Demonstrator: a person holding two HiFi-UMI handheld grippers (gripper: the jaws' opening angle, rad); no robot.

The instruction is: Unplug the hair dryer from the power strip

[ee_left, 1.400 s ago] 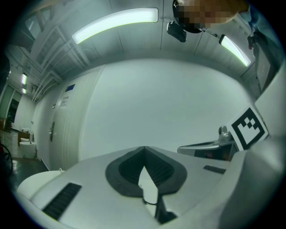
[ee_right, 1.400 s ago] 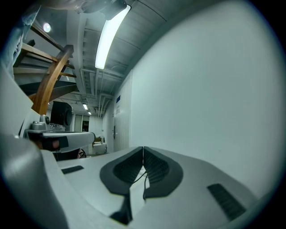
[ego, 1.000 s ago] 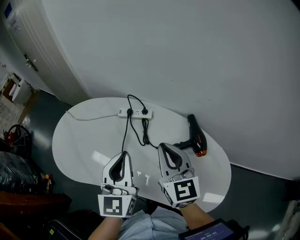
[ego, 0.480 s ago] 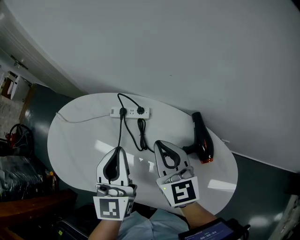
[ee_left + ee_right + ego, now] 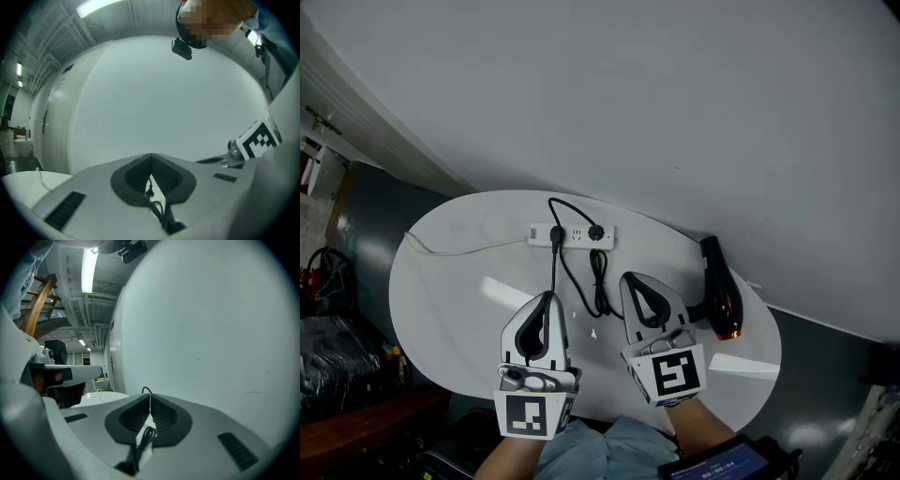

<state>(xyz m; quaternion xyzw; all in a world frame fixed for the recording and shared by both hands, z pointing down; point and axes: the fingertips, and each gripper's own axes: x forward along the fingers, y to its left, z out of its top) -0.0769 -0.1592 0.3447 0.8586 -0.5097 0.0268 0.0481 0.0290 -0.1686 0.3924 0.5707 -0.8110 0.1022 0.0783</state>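
Tabletop [image 5: 450, 291], six o'clock: left gripper [image 5: 548, 296] and right gripper [image 5: 629, 278] both sit clenched, empty. Farther, the hair dryer [image 5: 722, 291] lies at three o'clock, the power strip [image 5: 574, 235] at twelve holding two black plugs [image 5: 596, 232]. Grabbing the wrong plug, or dragging the unbraced strip, looks the likeliest slip.

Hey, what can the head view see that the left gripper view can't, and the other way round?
Only the head view: the hair dryer near the table's right end, and the power strip with two black plugs in it. Only the left gripper view: a ceiling light overhead. Both: the white table, the white wall, a black cord and part of the right gripper.
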